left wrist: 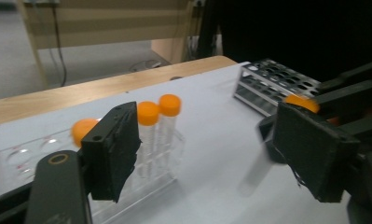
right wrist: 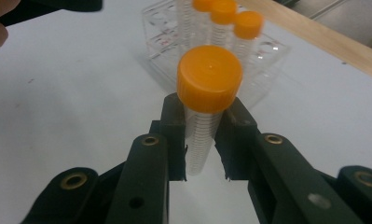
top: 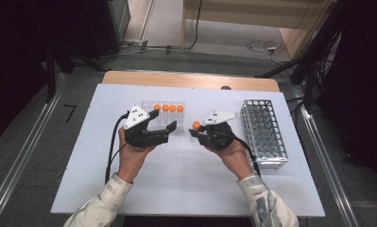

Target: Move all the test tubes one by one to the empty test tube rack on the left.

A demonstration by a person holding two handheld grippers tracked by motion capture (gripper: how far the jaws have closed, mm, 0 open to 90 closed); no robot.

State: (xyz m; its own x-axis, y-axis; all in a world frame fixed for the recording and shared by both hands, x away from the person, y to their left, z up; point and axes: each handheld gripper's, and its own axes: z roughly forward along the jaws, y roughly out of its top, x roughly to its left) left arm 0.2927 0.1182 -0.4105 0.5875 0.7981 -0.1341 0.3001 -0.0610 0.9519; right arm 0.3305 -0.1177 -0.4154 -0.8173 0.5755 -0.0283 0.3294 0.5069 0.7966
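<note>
A: Where does the high view sit?

B: Above the person's edge of the counter [top: 186, 189], looking forward and down, far enough to take in all of it.

A: And the other two?

B: Each rides a tool and looks along its jaws, low and close over the counter. Both share the clear rack [left wrist: 141, 179] [right wrist: 263, 58] of orange-capped tubes with the high view [top: 166, 118].

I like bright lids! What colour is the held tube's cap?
Orange cap, clearest in the right gripper view.
</note>
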